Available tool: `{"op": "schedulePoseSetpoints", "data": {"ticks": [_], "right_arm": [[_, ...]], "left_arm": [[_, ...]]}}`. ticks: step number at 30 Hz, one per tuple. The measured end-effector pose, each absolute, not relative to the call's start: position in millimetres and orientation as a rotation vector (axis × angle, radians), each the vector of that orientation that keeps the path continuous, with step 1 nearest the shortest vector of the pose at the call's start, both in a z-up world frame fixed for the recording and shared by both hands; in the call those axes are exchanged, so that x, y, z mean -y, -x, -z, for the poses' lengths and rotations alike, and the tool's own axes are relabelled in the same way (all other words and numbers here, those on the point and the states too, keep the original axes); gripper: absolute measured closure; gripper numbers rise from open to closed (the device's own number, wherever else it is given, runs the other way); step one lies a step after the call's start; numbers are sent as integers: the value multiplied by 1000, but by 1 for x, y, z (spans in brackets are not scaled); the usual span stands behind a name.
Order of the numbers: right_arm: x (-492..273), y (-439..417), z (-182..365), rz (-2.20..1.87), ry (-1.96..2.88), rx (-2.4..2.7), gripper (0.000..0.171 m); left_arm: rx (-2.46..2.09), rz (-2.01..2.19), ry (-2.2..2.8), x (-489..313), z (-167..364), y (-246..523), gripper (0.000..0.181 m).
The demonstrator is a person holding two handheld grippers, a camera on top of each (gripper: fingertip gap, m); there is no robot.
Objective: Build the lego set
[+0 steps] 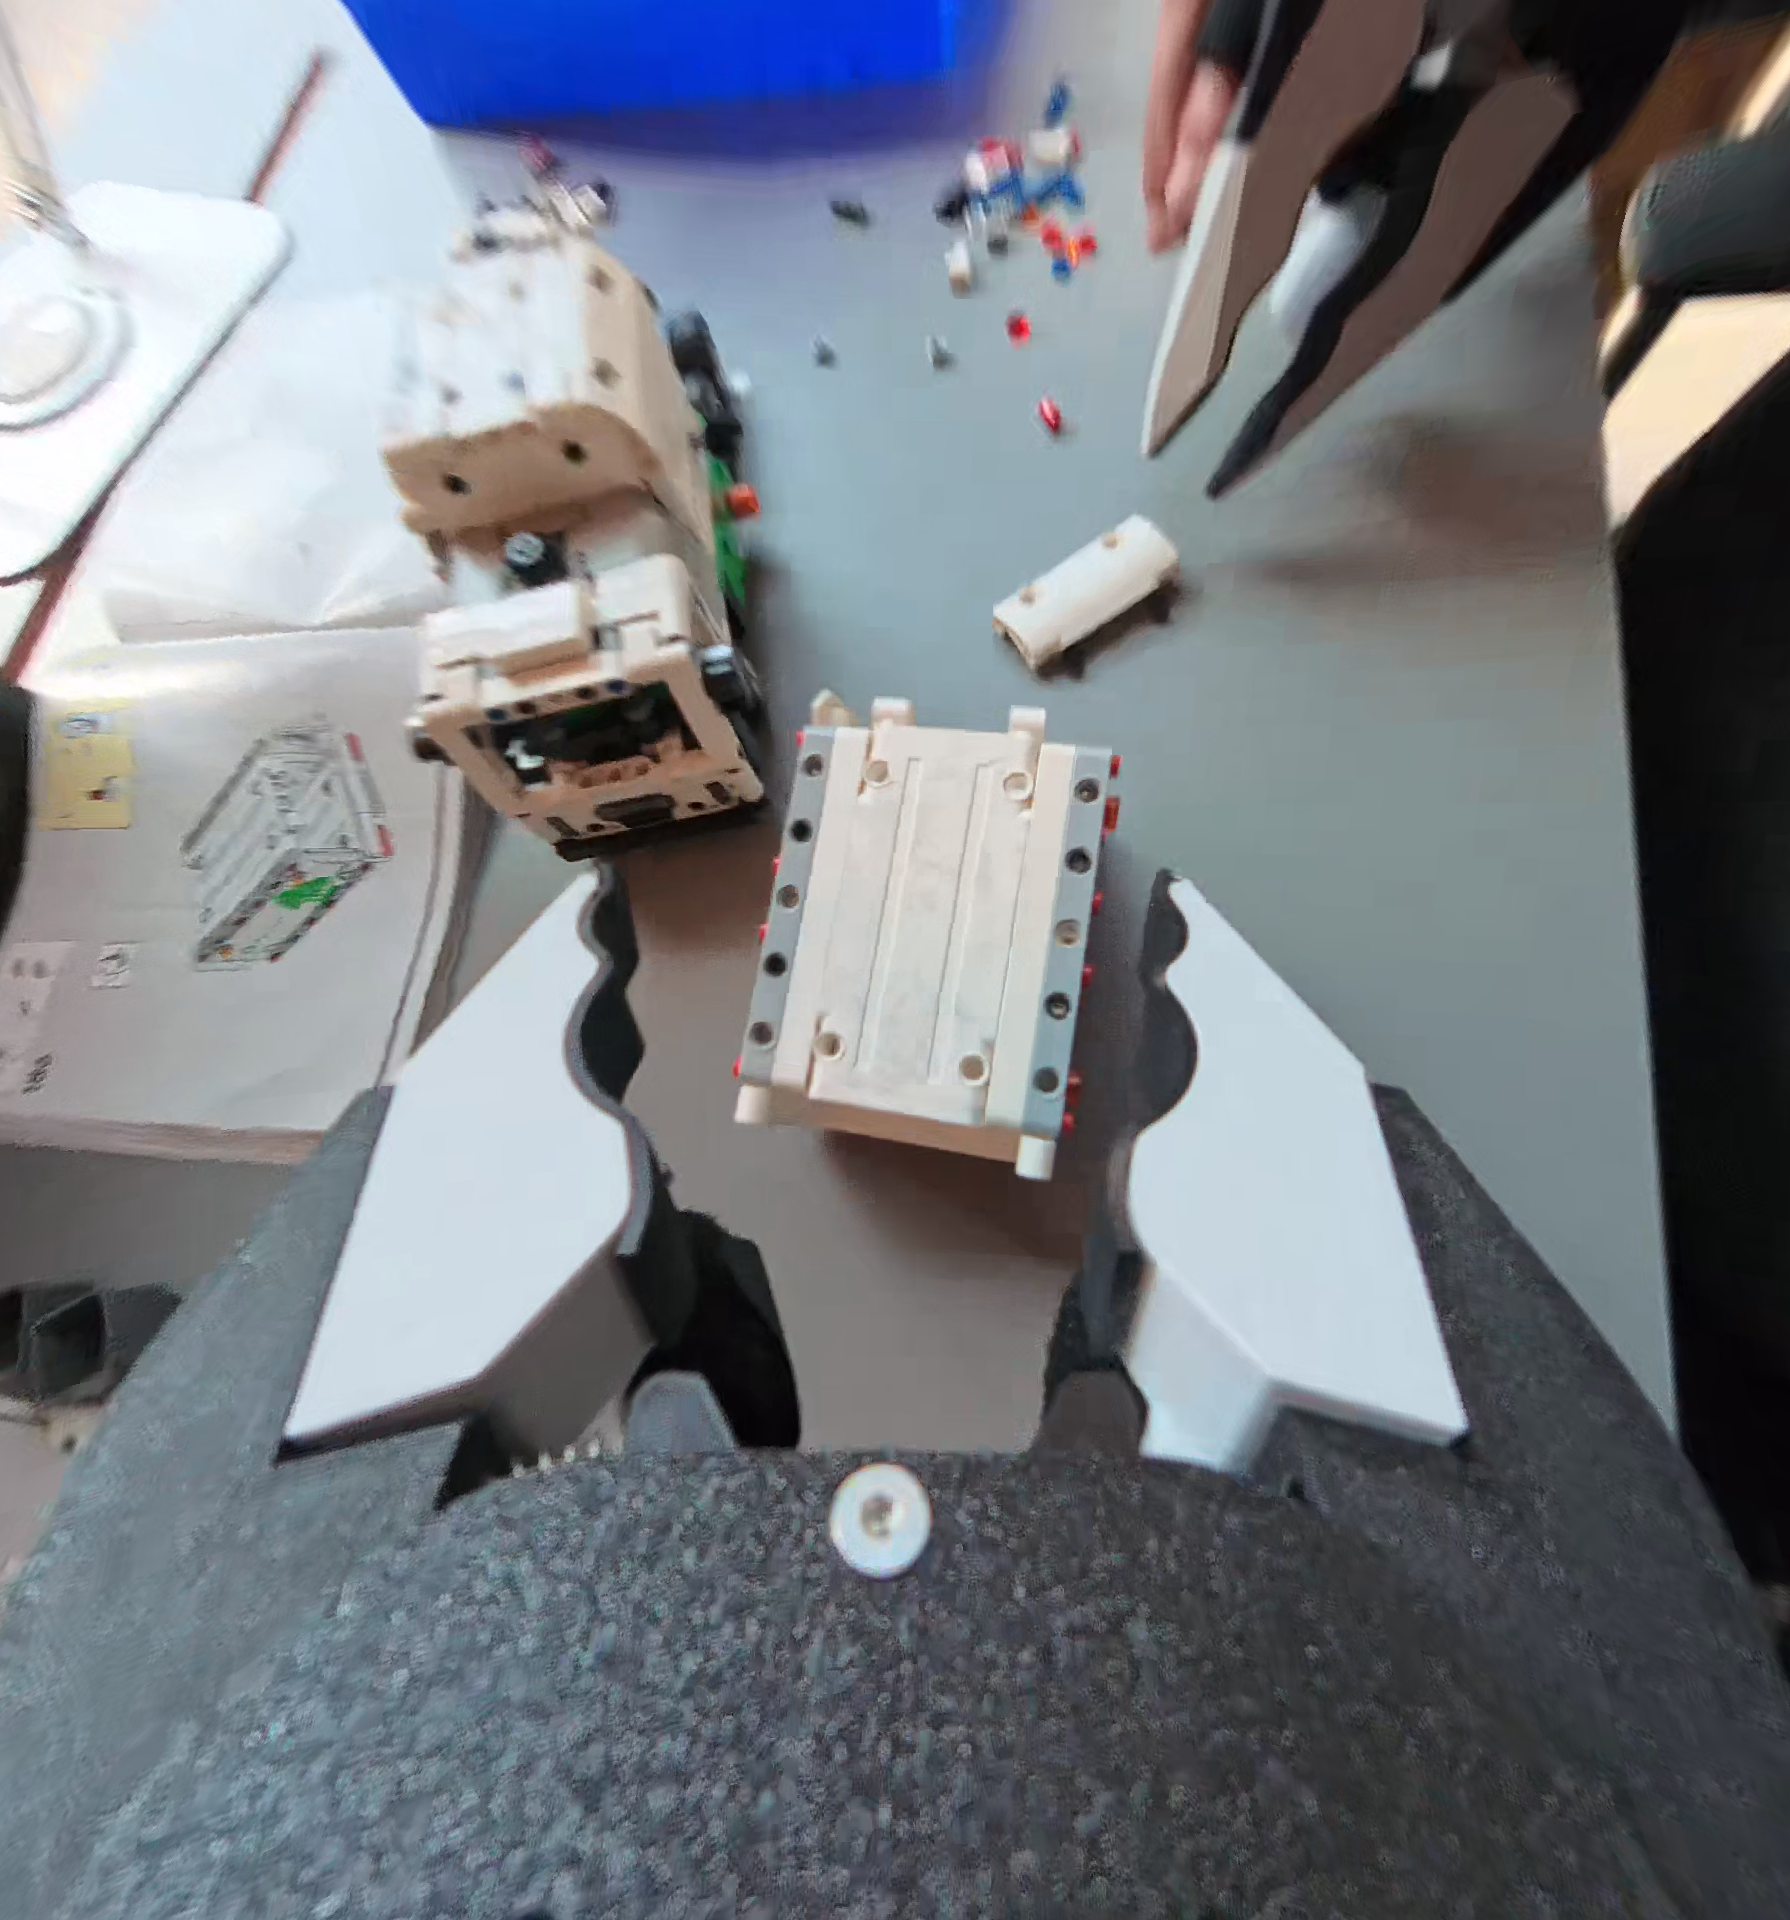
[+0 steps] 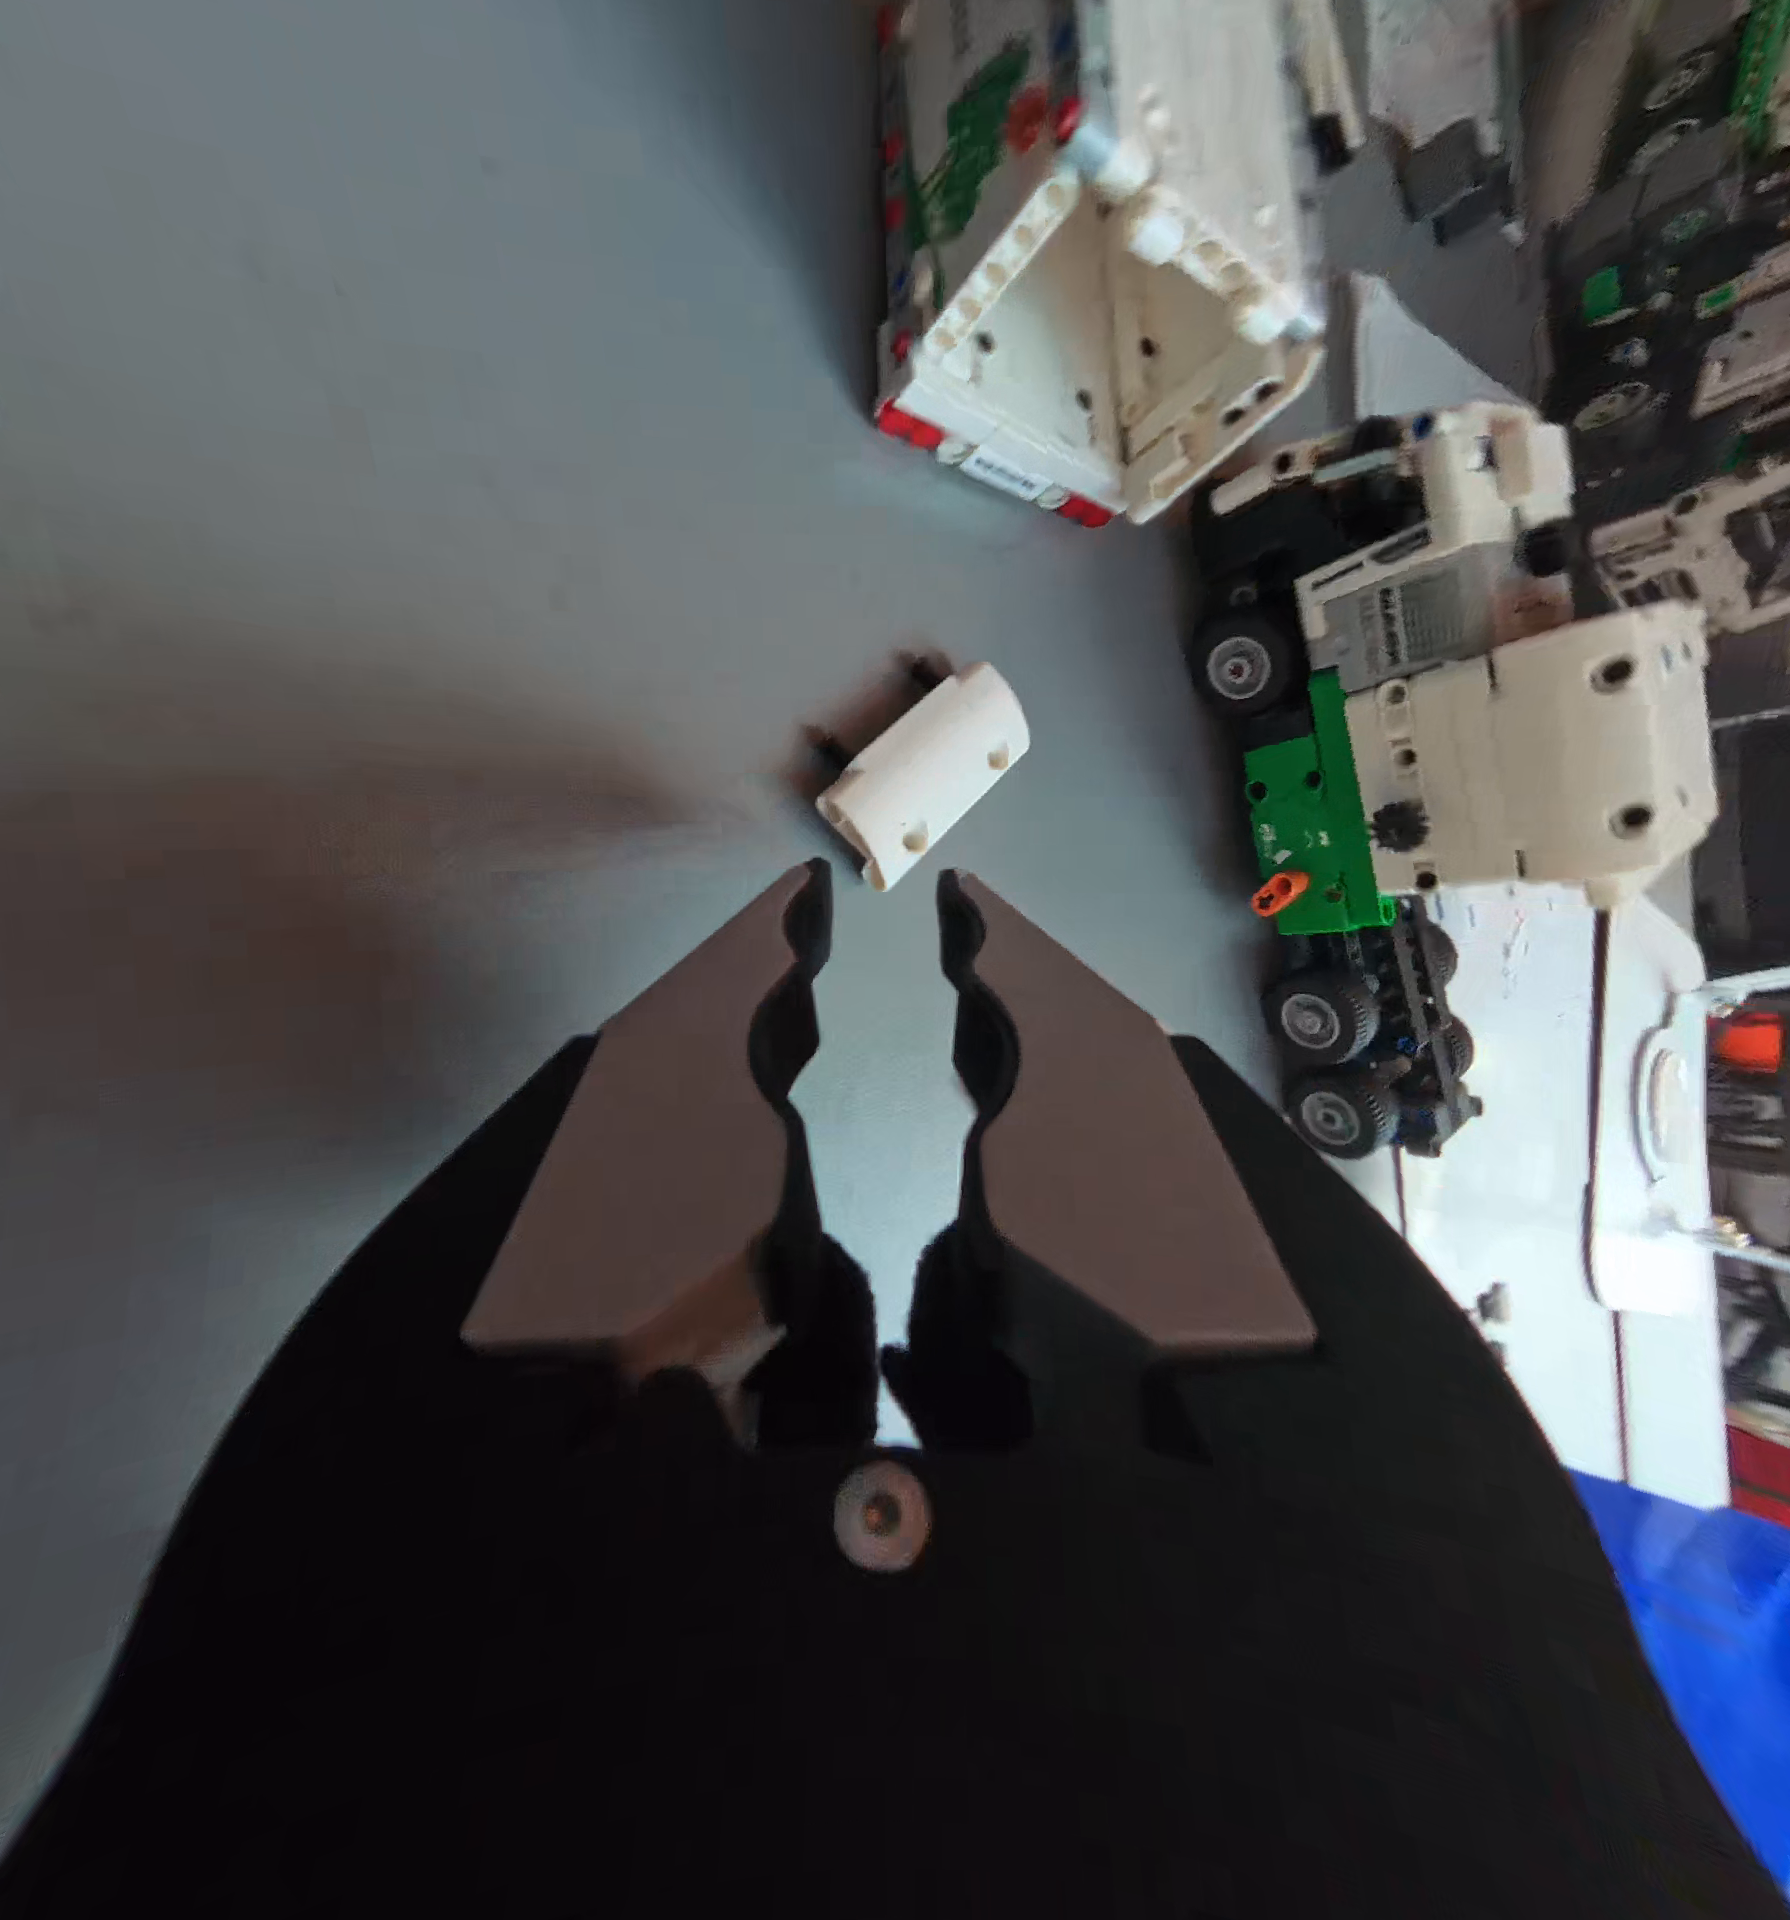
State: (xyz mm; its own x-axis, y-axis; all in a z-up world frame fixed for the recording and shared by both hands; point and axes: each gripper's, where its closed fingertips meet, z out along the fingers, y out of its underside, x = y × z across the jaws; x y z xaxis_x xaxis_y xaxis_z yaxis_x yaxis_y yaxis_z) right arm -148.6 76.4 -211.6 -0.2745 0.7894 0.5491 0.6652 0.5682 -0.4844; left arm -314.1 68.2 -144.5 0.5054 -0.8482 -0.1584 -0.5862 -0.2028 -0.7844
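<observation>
The left gripper (image 1: 891,904) hangs over the grey table (image 1: 1338,831), pointing down at the box (image 1: 922,935). Its two white fingers (image 1: 517,1091) are spread wide, one on each side of the box, and they do not touch it. It holds nothing.

The right gripper (image 2: 875,883) also points down at the table (image 2: 351,416). Its fingers are open only a little, with a thin gap between them. Nothing is in them. Their tips sit just beside the small piece (image 2: 922,774) but do not touch it. In the left wrist view the right gripper (image 1: 1182,457) comes in from past the small piece (image 1: 1083,587), and a hand (image 1: 1187,125) holds it.

The box is white with a grey strip full of holes down each long side and little red pins. It lies flat on the table. The small piece is white and rounded, with holes on top and black pins on one side. It lies near the box, apart from it.

The truck (image 1: 569,540) stands beside the box. It is white with some green (image 2: 1306,810) and black wheels (image 2: 1322,1023). A book (image 1: 216,883) with drawings lies open on the truck's other side. Lots of tiny pieces (image 1: 1016,218) lie past the truck, near a blue bin (image 1: 662,62).
</observation>
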Motion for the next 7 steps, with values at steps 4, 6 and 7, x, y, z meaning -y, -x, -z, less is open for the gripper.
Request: {"op": "schedulePoseSetpoints", "data": {"ticks": [4, 6, 7], "right_arm": [[-94, 148, 181, -583, 1488, 1540, 153], [-103, 146, 168, -812, 1585, 1291, 149], [-108, 144, 161, -915, 1620, 1163, 149]], "left_arm": [[-784, 402, 1811, -36, 91, 375, 120], [-618, 323, 1902, -23, 104, 410, 123], [-561, 300, 1969, -15, 119, 423, 123]]}}
